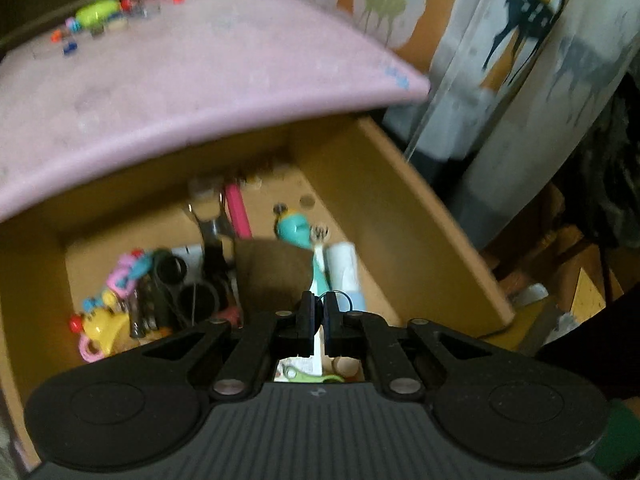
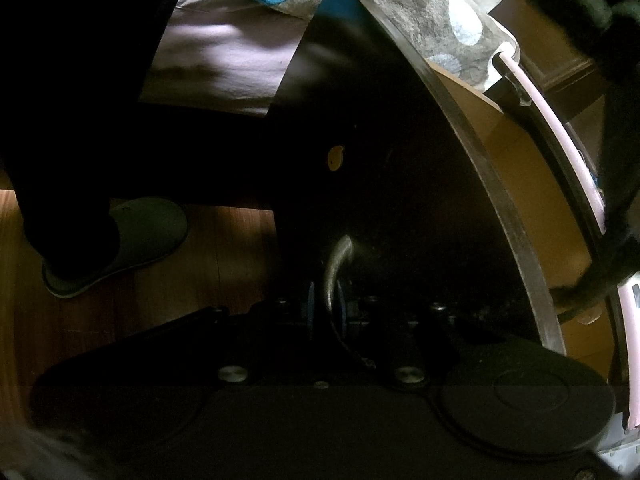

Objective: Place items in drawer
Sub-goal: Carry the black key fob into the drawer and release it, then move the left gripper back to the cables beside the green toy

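Observation:
In the left wrist view the wooden drawer [image 1: 400,216] stands open under the pink tabletop [image 1: 192,80]. It holds a teal toy [image 1: 294,230], a wrench [image 1: 210,216], a pink stick [image 1: 238,212], a white roll [image 1: 344,268], a brown card [image 1: 272,276], black rings and colourful toys [image 1: 104,312]. My left gripper [image 1: 318,314] hovers over the drawer, its fingers nearly closed with a thin white piece between them. In the right wrist view my right gripper [image 2: 326,308] is shut on the drawer's metal handle [image 2: 334,268] on the dark drawer front [image 2: 380,160].
Small toys and beads [image 1: 96,16] lie at the far left of the pink tabletop. A deer-print curtain [image 1: 500,40] hangs to the right. A slippered foot [image 2: 120,240] stands on the wood floor left of the drawer front.

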